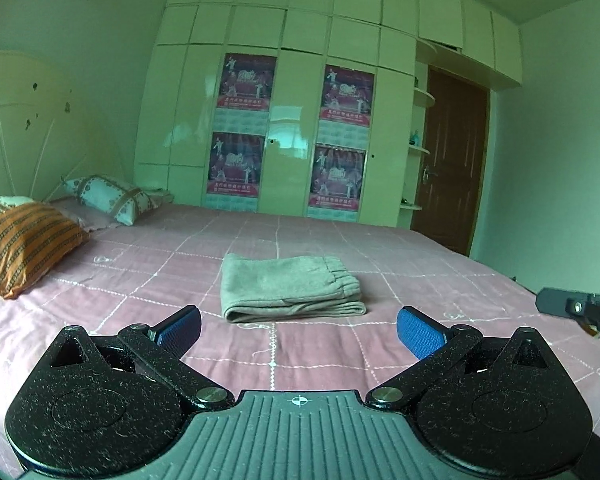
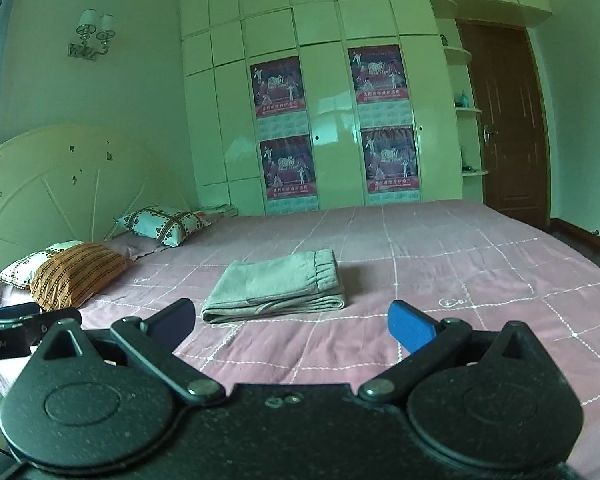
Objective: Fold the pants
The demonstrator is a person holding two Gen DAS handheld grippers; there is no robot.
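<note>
The grey pants (image 1: 290, 288) lie folded in a compact stack on the pink checked bed sheet (image 1: 400, 248), elastic waistband on top at the right. They also show in the right wrist view (image 2: 278, 286). My left gripper (image 1: 298, 332) is open and empty, held above the sheet just in front of the pants. My right gripper (image 2: 292, 326) is open and empty too, in front of the pants and slightly to their right. Neither touches the pants. The right gripper's tip shows at the left wrist view's right edge (image 1: 580, 308).
An orange striped pillow (image 1: 24, 244) and a patterned white pillow (image 1: 108, 198) lie at the headboard (image 2: 60, 184) on the left. A white wardrobe (image 1: 292, 120) with posters stands behind the bed, a brown door (image 1: 448, 160) to its right.
</note>
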